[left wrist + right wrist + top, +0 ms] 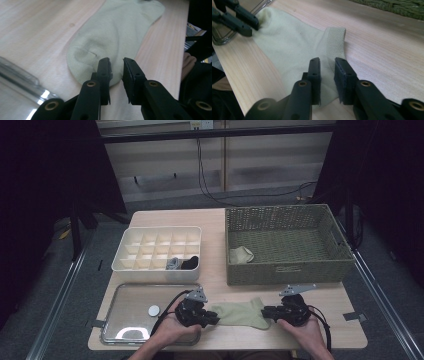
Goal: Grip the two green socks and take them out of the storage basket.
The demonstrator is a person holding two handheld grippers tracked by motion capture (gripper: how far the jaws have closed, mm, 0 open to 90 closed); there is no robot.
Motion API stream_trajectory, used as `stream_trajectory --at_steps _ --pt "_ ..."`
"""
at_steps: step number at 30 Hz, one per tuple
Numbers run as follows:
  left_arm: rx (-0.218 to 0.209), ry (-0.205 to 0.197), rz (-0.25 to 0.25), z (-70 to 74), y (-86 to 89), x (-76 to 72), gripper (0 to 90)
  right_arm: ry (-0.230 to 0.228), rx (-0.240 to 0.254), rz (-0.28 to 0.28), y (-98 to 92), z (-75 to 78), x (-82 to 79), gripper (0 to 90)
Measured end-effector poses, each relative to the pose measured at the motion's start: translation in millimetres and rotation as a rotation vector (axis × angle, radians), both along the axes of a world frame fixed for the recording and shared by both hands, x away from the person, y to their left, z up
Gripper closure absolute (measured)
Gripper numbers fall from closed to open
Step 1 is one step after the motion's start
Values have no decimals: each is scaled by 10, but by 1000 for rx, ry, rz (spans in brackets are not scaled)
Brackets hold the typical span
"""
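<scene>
Sock: I see the pale green sock [241, 313] flat on the near part of the table [220, 270], between my two grippers, just right of the clear tray [131, 320].
Left gripper: my left gripper [214, 318] sits at the sock's toe end; jaws a narrow gap apart over the toe edge [82, 60], nothing pinched that I can see.
Right gripper: my right gripper [266, 311] is at the cuff end [335, 42]; jaws slightly parted astride the cuff fabric, not pressing it.
Far side: wicker basket [287, 270] at right holds another sock [241, 254]; divided box [155, 269] at left.
</scene>
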State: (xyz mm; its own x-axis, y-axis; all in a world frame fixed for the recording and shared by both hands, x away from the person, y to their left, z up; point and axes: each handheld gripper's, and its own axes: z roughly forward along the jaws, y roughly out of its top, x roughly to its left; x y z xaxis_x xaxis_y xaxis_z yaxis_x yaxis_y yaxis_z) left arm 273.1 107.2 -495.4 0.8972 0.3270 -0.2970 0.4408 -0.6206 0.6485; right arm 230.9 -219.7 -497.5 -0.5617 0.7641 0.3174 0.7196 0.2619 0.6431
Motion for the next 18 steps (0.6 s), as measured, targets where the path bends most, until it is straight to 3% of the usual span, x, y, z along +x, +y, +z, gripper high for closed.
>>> stream_trajectory --at_steps 4,7,11,15,18 --pt "8 -20 -6 23 5 -29 688 3 3 -8 -14 13 -3 705" --pt "-15 -22 0 31 28 -14 652 -1 9 -14 -26 21 -1 669" --pt "-67 -45 32 89 75 -8 585 -20 48 -37 -54 68 2 617" --pt "-84 -51 51 137 117 26 522 -36 72 -41 -81 104 20 582" --pt "-84 -61 89 169 158 41 411 -42 87 -44 -77 149 26 551"
